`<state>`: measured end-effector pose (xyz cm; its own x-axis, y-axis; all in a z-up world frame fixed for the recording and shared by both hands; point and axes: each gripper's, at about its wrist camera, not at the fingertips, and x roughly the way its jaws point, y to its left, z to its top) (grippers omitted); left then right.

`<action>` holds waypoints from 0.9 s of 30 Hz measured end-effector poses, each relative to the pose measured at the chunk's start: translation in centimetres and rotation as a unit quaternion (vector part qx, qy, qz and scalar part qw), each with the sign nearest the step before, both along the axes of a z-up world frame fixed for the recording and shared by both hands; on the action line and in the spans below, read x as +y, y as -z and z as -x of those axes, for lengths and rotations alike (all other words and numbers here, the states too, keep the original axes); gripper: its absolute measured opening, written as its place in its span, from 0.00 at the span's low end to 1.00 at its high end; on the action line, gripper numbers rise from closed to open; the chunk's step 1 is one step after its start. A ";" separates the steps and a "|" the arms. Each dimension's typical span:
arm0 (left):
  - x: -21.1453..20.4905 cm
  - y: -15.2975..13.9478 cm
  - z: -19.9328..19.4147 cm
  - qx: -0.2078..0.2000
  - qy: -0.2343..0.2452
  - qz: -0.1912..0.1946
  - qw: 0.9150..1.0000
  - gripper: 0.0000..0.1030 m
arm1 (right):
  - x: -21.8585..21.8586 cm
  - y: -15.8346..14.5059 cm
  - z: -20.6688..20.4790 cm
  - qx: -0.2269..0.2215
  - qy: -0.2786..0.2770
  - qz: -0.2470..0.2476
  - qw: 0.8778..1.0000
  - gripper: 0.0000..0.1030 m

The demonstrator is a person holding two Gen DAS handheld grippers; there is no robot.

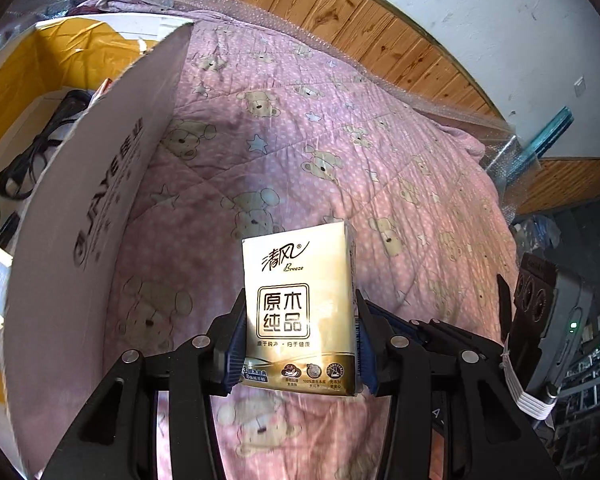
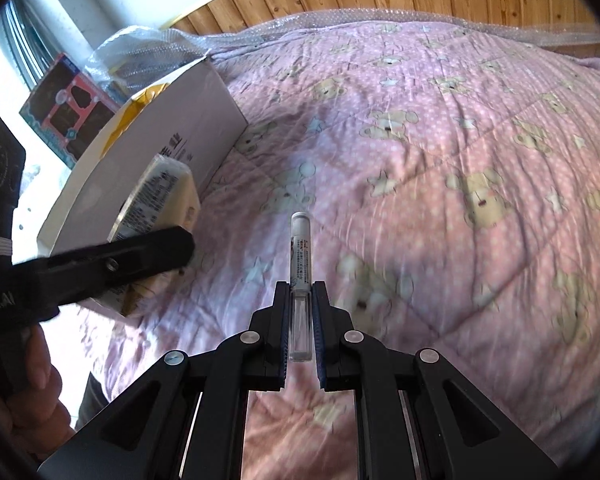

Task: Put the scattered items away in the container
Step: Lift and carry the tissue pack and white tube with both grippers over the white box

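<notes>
The left gripper (image 1: 300, 336) was clamped on a soft, glossy tissue pack (image 1: 298, 312), held upright just beside the cardboard box (image 1: 100, 208), presumably for lifting over its wall. The right gripper (image 2: 301, 328) was closed on a slim cylindrical marker (image 2: 300, 264), gripped at its clear end, barrel pointing forward above the quilted pink bedspread (image 2: 440, 160). The box, white outside and yellow inside, already held a black cable (image 1: 32, 152)
</notes>
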<state>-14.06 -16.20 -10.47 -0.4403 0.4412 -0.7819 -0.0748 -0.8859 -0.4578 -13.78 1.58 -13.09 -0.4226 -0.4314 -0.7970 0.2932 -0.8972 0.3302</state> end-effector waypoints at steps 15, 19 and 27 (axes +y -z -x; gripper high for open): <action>-0.1 -3.9 -5.2 0.051 0.025 -0.022 0.998 0.46 | 0.3 -2.9 -7.1 0.023 0.001 -0.025 0.999 0.11; -0.2 -5.1 -6.0 0.067 0.029 -0.028 0.997 0.46 | 0.4 -4.1 -8.1 0.033 0.002 -0.026 0.999 0.11; -1.0 -6.6 -7.0 0.084 0.030 -0.042 0.995 0.46 | -1.4 -6.9 -9.0 0.066 -0.019 -0.043 0.997 0.11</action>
<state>-7.04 -17.20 -3.89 -0.5334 0.5314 -0.6581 -0.2082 -0.8365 -0.5068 -4.79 0.23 -6.16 -0.5119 -0.3810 -0.7699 0.3629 -0.9083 0.2082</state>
